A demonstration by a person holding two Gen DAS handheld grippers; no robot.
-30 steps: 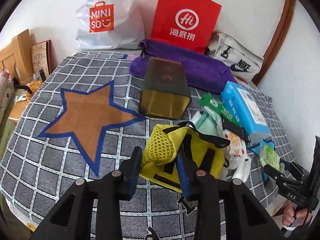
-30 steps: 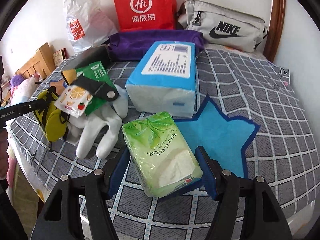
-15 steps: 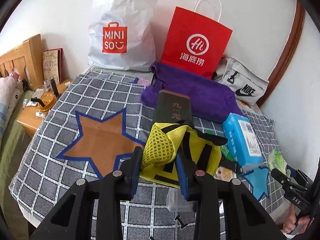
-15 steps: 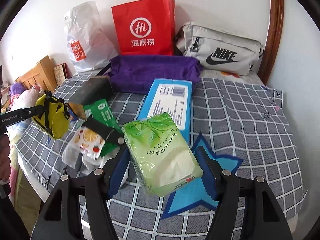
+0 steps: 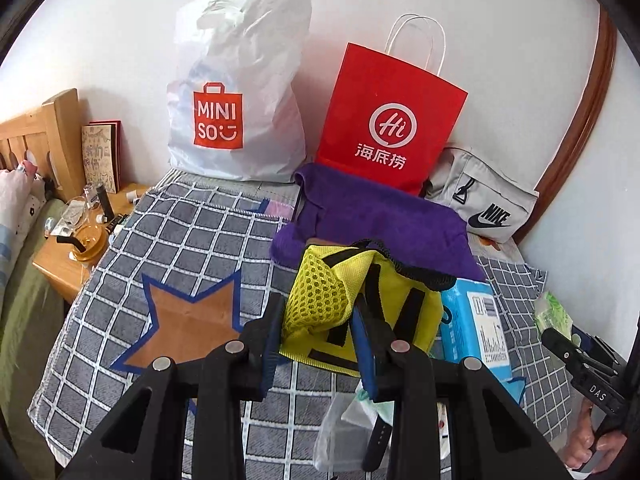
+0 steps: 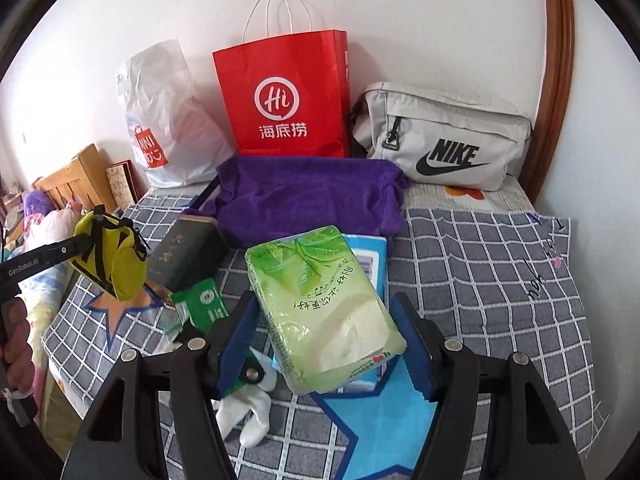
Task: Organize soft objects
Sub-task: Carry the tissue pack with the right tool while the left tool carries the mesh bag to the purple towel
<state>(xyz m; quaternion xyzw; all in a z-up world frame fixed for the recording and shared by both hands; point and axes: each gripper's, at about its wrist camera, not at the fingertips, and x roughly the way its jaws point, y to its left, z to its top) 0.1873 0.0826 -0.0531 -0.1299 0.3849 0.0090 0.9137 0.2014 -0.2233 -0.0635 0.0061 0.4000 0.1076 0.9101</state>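
Two soft things are already lifted clear of the checked cloth (image 6: 500, 264) that covers the bed, one in each pair of tongs. The left tongs (image 5: 316, 340) are clamped on the mesh end of a yellow pouch (image 5: 352, 308), which hangs above the cloth on the near side of the purple towel (image 5: 376, 220). The right tongs (image 6: 324, 344) are clamped on a green tissue pack (image 6: 324, 304), gripped across its width and held above the cloth, also nearer than the purple towel.

Neither thing has been set down anywhere yet, so I judge the sorting to be at an early or middle stage. The orange star (image 5: 188, 320) lies bare to the left of the purple towel, and the blue star (image 6: 380, 424) sits near of it, below the tissue pack; these look like likely drop spots, though that is a guess. A blue tissue pack (image 5: 476, 320), a green sachet (image 6: 206, 304) and white gloves (image 6: 248, 412) lie on the cloth nearer than the towel, untouched.

Both tongs point forward and downward at a slant toward the bed. The person's hand (image 5: 592, 444) on the right handle shows at the edge of the left view.
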